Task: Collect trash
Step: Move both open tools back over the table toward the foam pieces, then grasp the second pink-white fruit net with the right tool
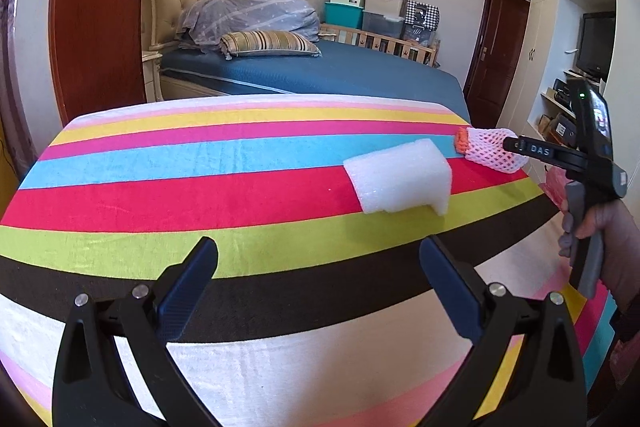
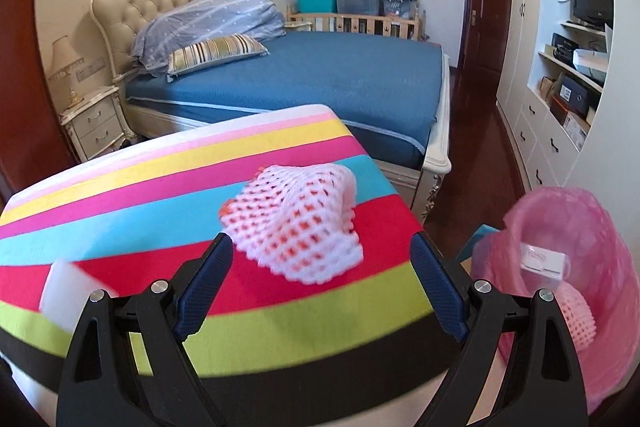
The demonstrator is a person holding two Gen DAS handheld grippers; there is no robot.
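A white foam block (image 1: pixel 398 175) lies on the striped cloth (image 1: pixel 200 187), right of centre; its corner shows at the left (image 2: pixel 68 291) in the right wrist view. A pink-and-white foam net (image 2: pixel 298 223) with an orange end lies near the table's right edge (image 1: pixel 490 149). My left gripper (image 1: pixel 318 267) hangs open over the near stripes, short of the block. My right gripper (image 2: pixel 322 263) is open just in front of the net, jaws wide, nothing between them. In the left wrist view it shows at the right with a hand on its handle (image 1: pixel 592 227).
A bin lined with a pink bag (image 2: pixel 568 223) stands on the floor right of the table, holding a foam net and a white box. Behind the table is a blue bed (image 2: pixel 320 83). A white cabinet wall (image 2: pixel 560 107) runs along the right.
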